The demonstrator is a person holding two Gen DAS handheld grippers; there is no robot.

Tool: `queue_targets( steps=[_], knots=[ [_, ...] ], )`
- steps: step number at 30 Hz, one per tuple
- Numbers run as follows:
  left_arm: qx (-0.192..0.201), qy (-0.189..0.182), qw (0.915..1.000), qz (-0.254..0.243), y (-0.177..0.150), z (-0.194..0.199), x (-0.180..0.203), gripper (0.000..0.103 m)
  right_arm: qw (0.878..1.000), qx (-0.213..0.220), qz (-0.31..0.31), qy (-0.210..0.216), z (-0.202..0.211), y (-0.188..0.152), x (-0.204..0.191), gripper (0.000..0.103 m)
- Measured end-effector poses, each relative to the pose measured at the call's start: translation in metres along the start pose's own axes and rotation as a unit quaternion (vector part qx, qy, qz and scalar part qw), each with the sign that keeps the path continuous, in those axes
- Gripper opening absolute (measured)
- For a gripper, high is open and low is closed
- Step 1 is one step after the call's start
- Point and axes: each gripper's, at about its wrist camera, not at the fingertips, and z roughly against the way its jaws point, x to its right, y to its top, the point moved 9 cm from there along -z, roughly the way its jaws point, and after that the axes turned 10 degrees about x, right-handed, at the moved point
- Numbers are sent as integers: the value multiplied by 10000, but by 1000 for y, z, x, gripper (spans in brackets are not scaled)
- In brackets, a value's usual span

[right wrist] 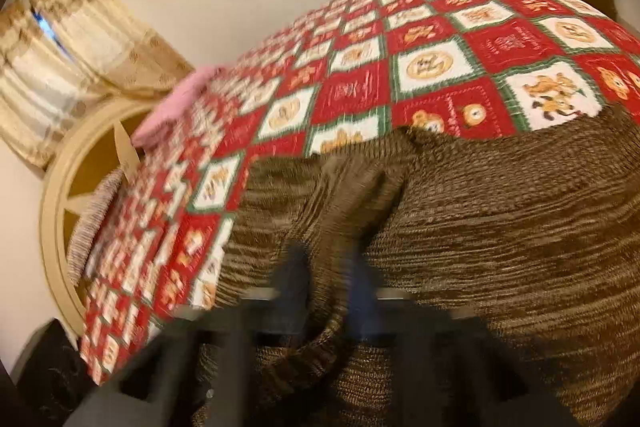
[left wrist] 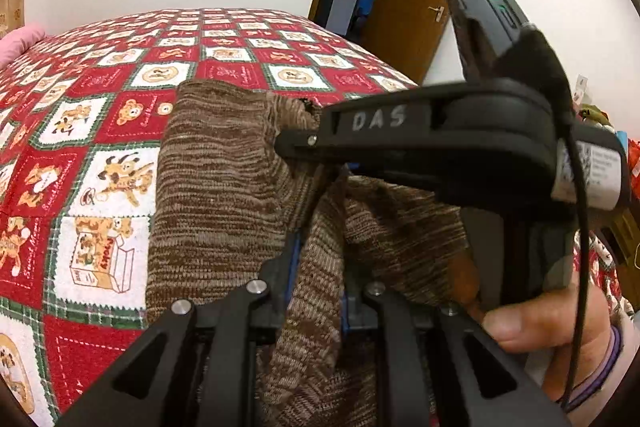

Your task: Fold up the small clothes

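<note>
A brown knitted garment [left wrist: 224,195] lies on the red and white patchwork bedspread [left wrist: 100,131]. My left gripper [left wrist: 316,267] is shut on a fold of the knit that hangs between its fingers. The right gripper [left wrist: 296,143], black and marked DAS, crosses the left wrist view and pinches the garment's upper edge. In the right wrist view, which is blurred, the right gripper [right wrist: 332,267] is shut on a strip of the same brown garment [right wrist: 500,227], which spreads to the right over the bedspread [right wrist: 360,67].
A pink cloth [right wrist: 176,107] lies at the bed's far corner. A round cream frame [right wrist: 56,227] and curtains [right wrist: 60,67] stand left of the bed. An open brown door [left wrist: 420,7] is behind the bed. A hand [left wrist: 540,327] holds the right gripper.
</note>
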Motion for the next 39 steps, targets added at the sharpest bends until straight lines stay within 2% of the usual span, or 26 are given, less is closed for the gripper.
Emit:
queue_targets(
  steps=[8, 16, 29, 39],
  knots=[
    [-22, 410, 9987, -292, 3, 1, 10, 15, 9992, 336, 204, 97, 32, 20, -4, 7],
    [-5, 201, 9989, -420, 14, 6, 43, 14, 9973, 468, 561, -54, 62, 41, 4, 7],
    [-137, -238, 9979, -587, 19, -14, 110, 14, 9936, 496, 876, -506, 100, 63, 61, 7],
    [-461, -323, 9969, -549, 4, -48, 151, 14, 9925, 323, 739, -916, 108, 64, 127, 7]
  ],
)
